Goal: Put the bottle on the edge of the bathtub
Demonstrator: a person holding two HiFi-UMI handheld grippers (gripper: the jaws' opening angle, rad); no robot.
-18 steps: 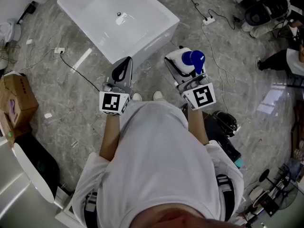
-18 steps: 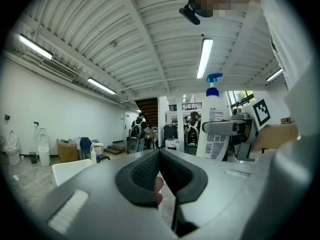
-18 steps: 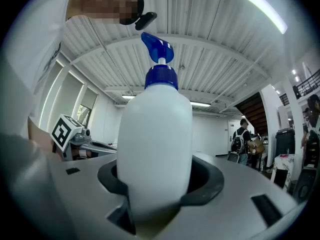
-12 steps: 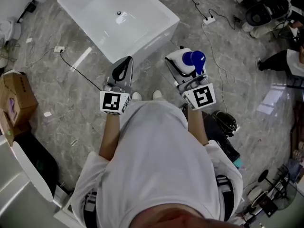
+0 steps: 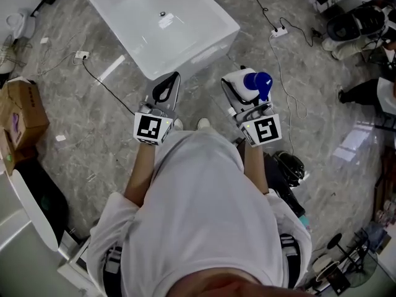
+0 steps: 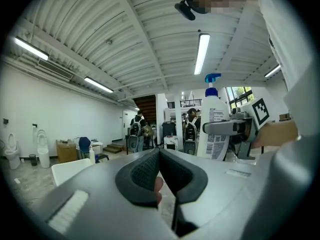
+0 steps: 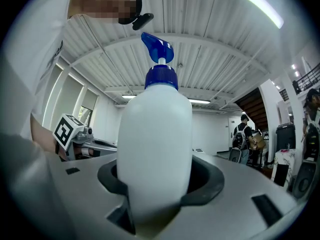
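Note:
A white bottle with a blue pump top (image 5: 255,83) stands upright between the jaws of my right gripper (image 5: 240,95), which is shut on its body. In the right gripper view the bottle (image 7: 155,134) fills the middle. The left gripper (image 5: 164,89) is held level beside it, shut and empty, its pads meeting (image 6: 160,160). From the left gripper view the bottle (image 6: 214,128) shows to the right. The white bathtub (image 5: 197,53) sits on the floor ahead of both grippers, apart from them, with its near rim closest to the left one.
Cables (image 5: 99,84) and a power strip (image 5: 279,31) lie on the grey marble floor around the tub. A cardboard box (image 5: 21,117) stands at the left. A dark bag (image 5: 291,163) lies by my right side. People stand in the background (image 6: 136,129).
The head view has shifted a little, so the tub and both grippers sit slightly further right. The right gripper still holds the bottle and the left stays shut.

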